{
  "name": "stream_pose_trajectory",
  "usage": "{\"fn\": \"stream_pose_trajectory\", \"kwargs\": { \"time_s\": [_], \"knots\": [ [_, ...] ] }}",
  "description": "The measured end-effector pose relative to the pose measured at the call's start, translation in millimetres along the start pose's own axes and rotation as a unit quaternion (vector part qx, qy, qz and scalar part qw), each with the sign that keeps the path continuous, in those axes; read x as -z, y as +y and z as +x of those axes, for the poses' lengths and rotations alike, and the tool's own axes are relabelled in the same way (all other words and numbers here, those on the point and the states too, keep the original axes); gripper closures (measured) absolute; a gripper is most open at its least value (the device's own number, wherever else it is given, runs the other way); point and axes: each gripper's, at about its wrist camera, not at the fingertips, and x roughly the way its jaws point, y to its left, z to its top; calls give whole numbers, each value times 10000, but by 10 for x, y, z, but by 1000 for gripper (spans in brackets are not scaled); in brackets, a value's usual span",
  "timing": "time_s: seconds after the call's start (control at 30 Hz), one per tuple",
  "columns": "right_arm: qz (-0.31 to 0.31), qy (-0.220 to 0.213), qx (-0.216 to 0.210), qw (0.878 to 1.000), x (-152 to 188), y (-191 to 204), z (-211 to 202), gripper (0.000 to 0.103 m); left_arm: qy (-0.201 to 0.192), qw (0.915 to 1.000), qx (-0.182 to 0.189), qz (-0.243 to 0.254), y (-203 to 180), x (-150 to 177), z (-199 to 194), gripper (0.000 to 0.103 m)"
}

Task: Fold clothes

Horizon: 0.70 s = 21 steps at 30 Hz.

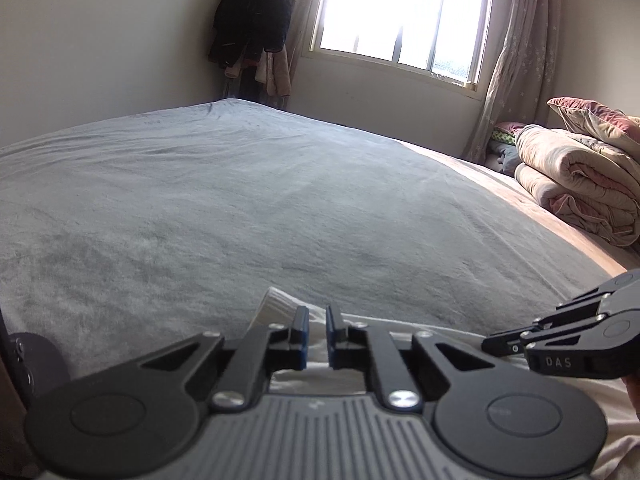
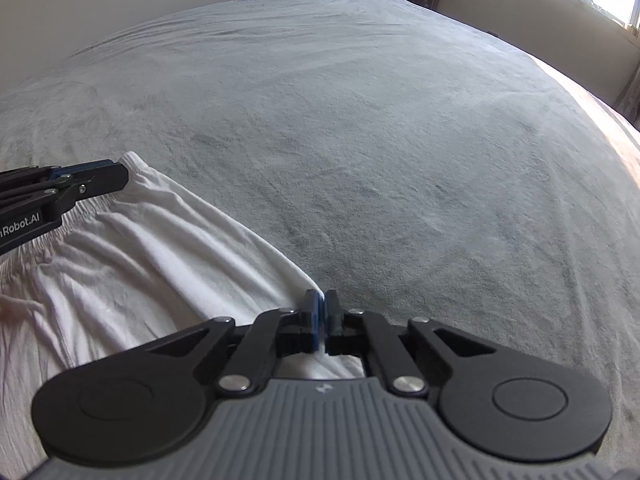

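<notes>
Left wrist view: left gripper [image 1: 317, 322] at 6 o'clock, jaws nearly together with a narrow gap, over the edge of the white garment [image 1: 280, 304]; white cloth under and behind the pads, but impossible to tell if really pinched. Right gripper [image 1: 496, 346] entering from 4 o'clock, closed. Grey blanket [image 1: 240, 200] across the whole bed; window [image 1: 404, 12] at 12 o'clock, dark hanging clothes [image 1: 252, 16] at 11, rolled quilt [image 1: 576, 184] at 3.

Right wrist view: right gripper [image 2: 323, 312] at 6 o'clock, jaws closed on the garment [image 2: 140, 240] corner. Left gripper [image 2: 116, 178] at 9 o'clock, tip on the gathered waistband. Garment lying flat, from 9 toward 6 o'clock.

Step probably in hand: taking both ends of one edge. Next move: sure grip at left, then lifting together and carrying the edge over evenly.
</notes>
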Motion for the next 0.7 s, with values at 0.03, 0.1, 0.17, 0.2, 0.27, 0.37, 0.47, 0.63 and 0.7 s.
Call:
{"fn": "stream_pose_trajectory", "kwargs": {
  "time_s": [0.03, 0.1, 0.17, 0.2, 0.27, 0.37, 0.47, 0.63, 0.7],
  "knots": [
    [-94, -59, 108, 9999, -14, 30, -3, 102, 67, 10000, 3, -50, 24, 8, 32, 95],
    [-176, -198, 304, 9992, -41, 50, -1, 102, 200, 9997, 8, -152, 71, 23, 95, 95],
    [-59, -284, 400, 9988, -80, -7, 26, 102, 281, 9990, 54, -349, 146, 24, 138, 95],
    [-5, -310, 422, 9986, -101, -31, 44, 102, 297, 9986, 98, -424, 174, 21, 145, 95],
    [42, -363, 470, 9982, -143, -65, 78, 103, 289, 9985, 105, -449, 192, 16, 148, 95],
    [44, -435, 512, 9977, -179, -70, 102, 103, 259, 9988, 84, -398, 186, 16, 141, 95],
    [125, -434, 535, 9975, -150, -76, 170, 103, 291, 9986, 95, -435, 210, 31, 180, 95],
    [147, -405, 689, 9967, -94, 0, 251, 100, 402, 9960, 305, -739, 333, 42, 277, 99],
    [123, -396, 749, 9963, -108, 20, 231, 98, 414, 9948, 376, -847, 368, 42, 273, 98]
  ]
}}
